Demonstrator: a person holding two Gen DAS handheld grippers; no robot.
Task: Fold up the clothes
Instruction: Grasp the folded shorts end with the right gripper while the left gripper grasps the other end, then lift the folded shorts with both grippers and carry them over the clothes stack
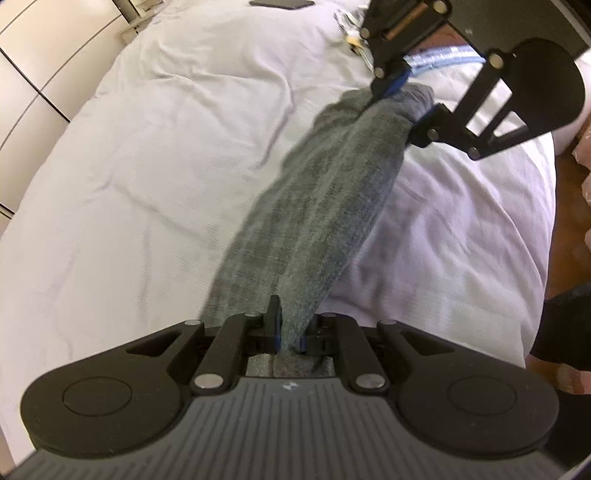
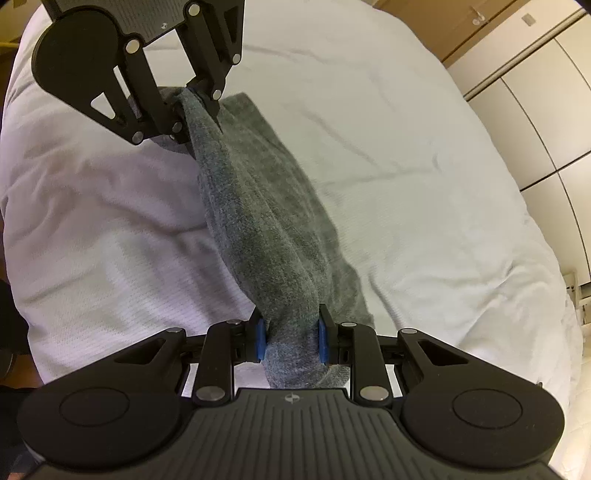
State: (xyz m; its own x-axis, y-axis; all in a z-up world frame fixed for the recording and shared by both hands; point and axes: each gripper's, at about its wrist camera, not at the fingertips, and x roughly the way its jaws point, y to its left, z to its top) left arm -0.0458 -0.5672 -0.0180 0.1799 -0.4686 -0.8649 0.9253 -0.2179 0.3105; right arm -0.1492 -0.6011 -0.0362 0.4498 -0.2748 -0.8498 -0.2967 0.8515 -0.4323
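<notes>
A grey knit garment [image 1: 314, 206] is stretched in a bunched band above the white bed between both grippers. My left gripper [image 1: 291, 332] is shut on one end of it at the bottom of the left wrist view. My right gripper [image 1: 400, 107] is shut on the other end at the top right of that view. In the right wrist view the garment [image 2: 266, 229] runs from my right gripper [image 2: 291, 338], shut on it, up to my left gripper [image 2: 195, 107]. The garment's lower folds hang toward the sheet.
The white bed sheet [image 1: 166, 166] is wrinkled and fills most of both views. Cream wardrobe doors [image 2: 535, 110] stand beside the bed. A dark flat object [image 1: 280, 3] and a small patterned item [image 1: 351, 26] lie at the far end. Wooden floor [image 1: 565, 221] shows at the right.
</notes>
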